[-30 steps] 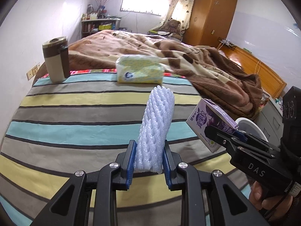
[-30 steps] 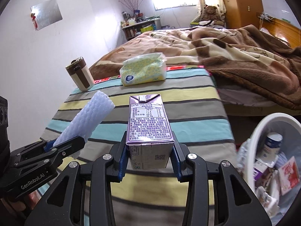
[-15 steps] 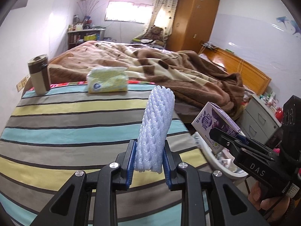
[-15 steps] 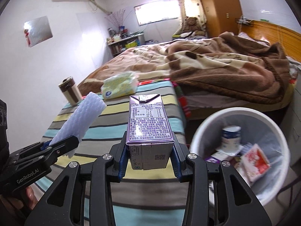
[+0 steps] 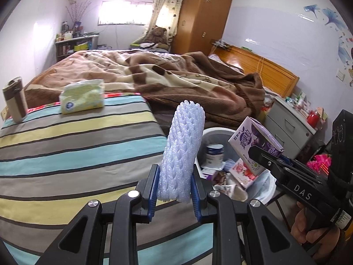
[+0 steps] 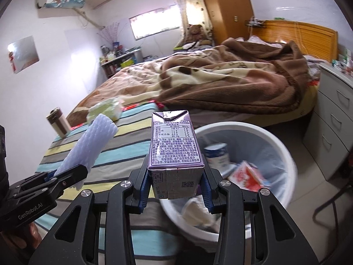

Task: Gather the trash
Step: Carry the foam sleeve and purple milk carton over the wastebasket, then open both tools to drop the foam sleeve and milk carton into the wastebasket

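— Holding two pieces of trash at once, from what I see. My left hand-held gripper (image 5: pixel 174 190) is clamped tight on the foot of a white foam net (image 5: pixel 183 150), which stands upright between the blue pads.

— And the right one?

— My right hand-held gripper (image 6: pixel 175 187) grips a purple carton (image 6: pixel 175 145) by its lower sides, label facing me, top pointing away. In the left wrist view the same carton (image 5: pixel 256 142) hangs over the bin (image 5: pixel 217 131), tilted.

— Where's the bin?

— On the floor, just beside the corner of the striped table (image 5: pixel 66 150), between it and the bed (image 5: pixel 154 75). In the right wrist view its white rim (image 6: pixel 284 154) sits right behind and below the carton. Inside I see a white-and-blue cup (image 6: pixel 217 156), a red-and-white wrapper (image 6: pixel 247 174) and some crumpled paper.

— Is the foam net over the bin too?

— In the right wrist view the foam net (image 6: pixel 88 148) is over the table, left of the carton. In the left view it overlaps the table's edge and the bin's rim; I can't tell which it's above.

— Anything left on the table?

— A tissue pack (image 5: pixel 82 99) and a brown-and-cream cup (image 5: pixel 14 99), both at the far edge, well apart from each other.
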`<state>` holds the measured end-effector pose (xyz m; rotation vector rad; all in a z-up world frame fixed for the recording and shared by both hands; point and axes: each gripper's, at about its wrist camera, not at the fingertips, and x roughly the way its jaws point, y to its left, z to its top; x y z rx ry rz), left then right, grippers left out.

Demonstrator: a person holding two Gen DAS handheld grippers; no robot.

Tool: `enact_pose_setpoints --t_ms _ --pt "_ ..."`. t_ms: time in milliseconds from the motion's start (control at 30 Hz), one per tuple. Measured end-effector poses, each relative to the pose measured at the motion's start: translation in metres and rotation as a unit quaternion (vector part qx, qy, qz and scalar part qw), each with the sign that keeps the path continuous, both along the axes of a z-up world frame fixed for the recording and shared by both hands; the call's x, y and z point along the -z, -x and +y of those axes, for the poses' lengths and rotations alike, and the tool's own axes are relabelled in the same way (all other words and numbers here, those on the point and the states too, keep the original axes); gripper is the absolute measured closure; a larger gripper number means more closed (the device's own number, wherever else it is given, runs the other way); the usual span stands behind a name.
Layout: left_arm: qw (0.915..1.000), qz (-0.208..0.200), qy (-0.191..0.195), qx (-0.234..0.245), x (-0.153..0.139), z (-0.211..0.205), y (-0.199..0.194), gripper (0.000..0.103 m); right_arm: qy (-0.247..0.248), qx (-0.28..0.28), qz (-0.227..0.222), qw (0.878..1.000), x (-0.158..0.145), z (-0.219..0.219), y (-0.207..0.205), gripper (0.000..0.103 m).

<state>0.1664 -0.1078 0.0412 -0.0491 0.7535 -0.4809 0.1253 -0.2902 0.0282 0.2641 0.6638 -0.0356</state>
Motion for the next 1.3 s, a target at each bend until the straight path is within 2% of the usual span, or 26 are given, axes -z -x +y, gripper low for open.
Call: enact_pose_setpoints --t_ms 367,500,900,933,967,1033,1300 --pt "0.9987 0.027 -0.006 0.044 0.017 -0.061 -0.008 0.076 0.014 0.054 0.030 0.998 0.016 -0.037 0.003 0.063" --pt "0.9980 0.033 -0.018 0.051 0.027 -0.082 -0.012 0.076 0.014 0.066 0.040 0.997 0.020 -0.049 0.002 0.063" --pt "0.9966 0.045 -0.025 0.065 0.038 -0.113 -0.017 0.074 0.018 0.073 0.065 0.995 0.032 -0.062 -0.001 0.062" --pt "0.9966 0.045 -0.025 0.064 0.039 -0.113 -0.017 0.072 0.018 0.073 0.065 0.995 0.032 -0.063 0.000 0.054" --pt "0.9966 0.044 -0.026 0.064 0.039 -0.114 -0.016 0.069 0.017 0.073 0.065 0.995 0.032 -0.063 0.001 0.040" --pt "0.9967 0.043 -0.027 0.064 0.038 -0.114 -0.016 0.055 0.013 0.075 0.061 0.995 0.031 -0.064 0.003 0.032" --pt "0.9973 0.040 -0.023 0.058 0.033 -0.106 -0.011 0.052 0.008 0.086 0.048 0.995 0.023 -0.064 0.015 0.032"
